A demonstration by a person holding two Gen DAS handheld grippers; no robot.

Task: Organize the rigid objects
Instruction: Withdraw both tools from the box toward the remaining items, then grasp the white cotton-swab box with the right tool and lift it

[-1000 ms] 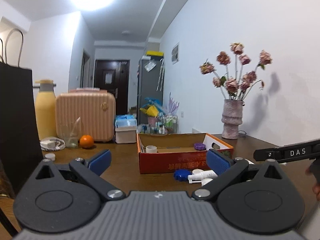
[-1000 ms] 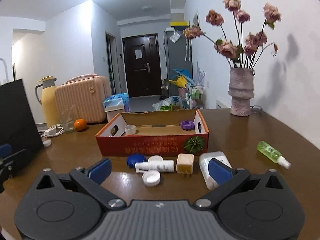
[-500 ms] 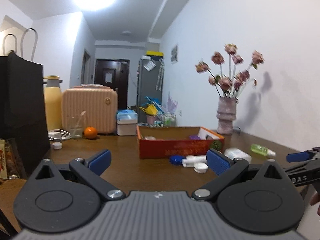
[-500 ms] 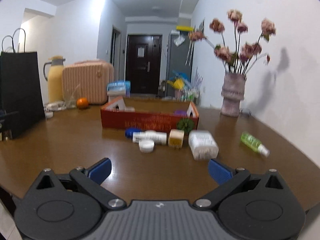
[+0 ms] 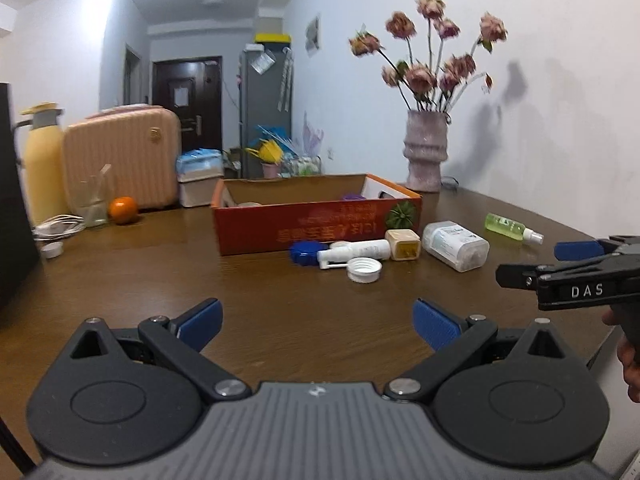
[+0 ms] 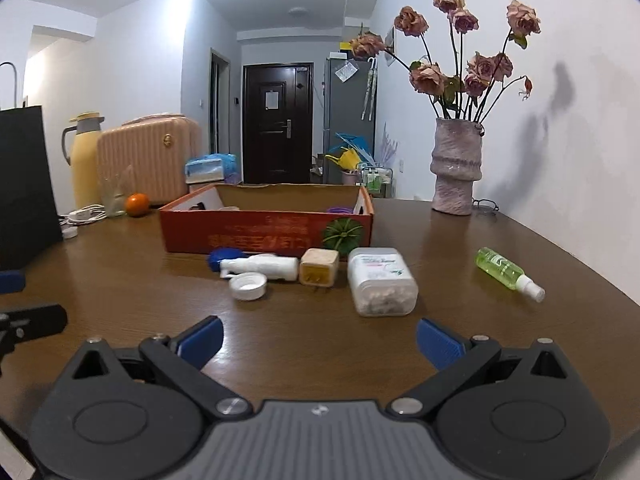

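An open red cardboard box [image 5: 316, 224] [image 6: 264, 232] stands mid-table with a purple cap and a small white cup inside. In front of it lie a blue cap [image 6: 218, 257], a white spray bottle [image 6: 264, 267], a white lid [image 6: 248, 286], a tan cube [image 6: 319, 267] and a clear white container [image 6: 380, 280]. A green spray bottle [image 6: 506, 272] lies to the right. My left gripper [image 5: 316, 320] and right gripper [image 6: 318, 338] are both open and empty, low over the near table, short of the objects.
A vase of dried roses [image 6: 456, 172] stands at the back right. A pink suitcase [image 5: 122, 160], yellow flask [image 5: 42, 164], glass, orange [image 5: 123, 210] and cable sit at the back left. A black bag [image 6: 24, 184] stands at the left edge.
Both grippers first drew back from the box, then moved forward and lower again toward the objects. Both stayed open and empty.
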